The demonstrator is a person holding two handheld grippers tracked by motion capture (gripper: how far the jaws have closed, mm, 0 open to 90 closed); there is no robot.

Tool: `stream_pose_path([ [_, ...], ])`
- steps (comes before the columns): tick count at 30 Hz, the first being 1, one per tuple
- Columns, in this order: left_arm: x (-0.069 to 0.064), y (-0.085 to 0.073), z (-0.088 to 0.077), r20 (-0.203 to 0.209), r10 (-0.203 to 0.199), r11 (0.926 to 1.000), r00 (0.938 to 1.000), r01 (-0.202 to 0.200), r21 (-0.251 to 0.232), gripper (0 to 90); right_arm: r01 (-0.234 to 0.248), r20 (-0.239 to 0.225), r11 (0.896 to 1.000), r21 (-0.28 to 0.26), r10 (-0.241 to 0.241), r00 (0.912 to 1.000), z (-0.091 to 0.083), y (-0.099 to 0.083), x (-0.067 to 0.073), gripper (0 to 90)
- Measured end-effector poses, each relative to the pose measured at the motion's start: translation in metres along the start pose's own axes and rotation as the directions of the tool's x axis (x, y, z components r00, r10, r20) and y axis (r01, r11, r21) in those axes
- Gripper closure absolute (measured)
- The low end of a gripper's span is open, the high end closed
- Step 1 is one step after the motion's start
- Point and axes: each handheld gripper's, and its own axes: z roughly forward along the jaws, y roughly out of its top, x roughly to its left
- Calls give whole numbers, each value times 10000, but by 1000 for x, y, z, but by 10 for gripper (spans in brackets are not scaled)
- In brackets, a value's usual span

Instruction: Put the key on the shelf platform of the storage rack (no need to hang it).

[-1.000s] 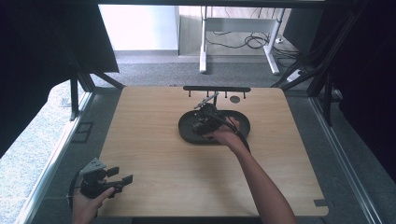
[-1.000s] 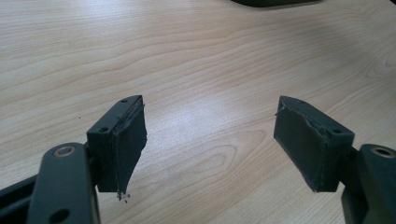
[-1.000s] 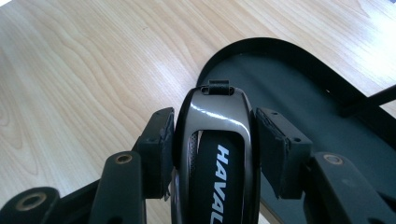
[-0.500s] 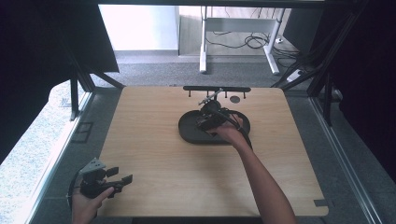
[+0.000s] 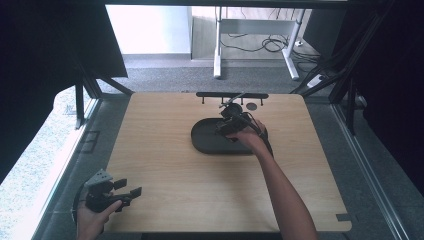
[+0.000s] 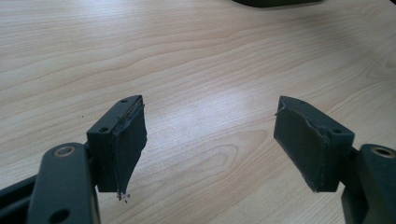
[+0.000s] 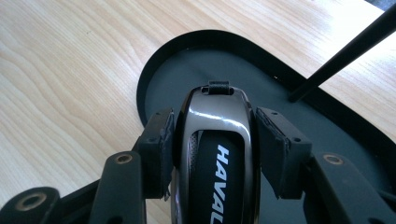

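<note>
A car key is clamped in the right tongs over a black tray.

The car key, glossy black and marked HAVAL, is pinched between both pads just above the dark oval tray, which lies on the wooden table near its far edge. A thin black rod is seen rising from the tray. The left tongs are held apart and empty, low over bare wood at the near left corner.
</note>
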Motion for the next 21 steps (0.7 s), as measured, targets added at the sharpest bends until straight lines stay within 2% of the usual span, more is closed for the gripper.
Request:
stream_pose_path([
  [21, 2, 0, -1, -5, -50, 10000, 10000, 50, -36, 254, -579, 632, 9982, 169, 567, 9964, 18, 5, -24, 496],
])
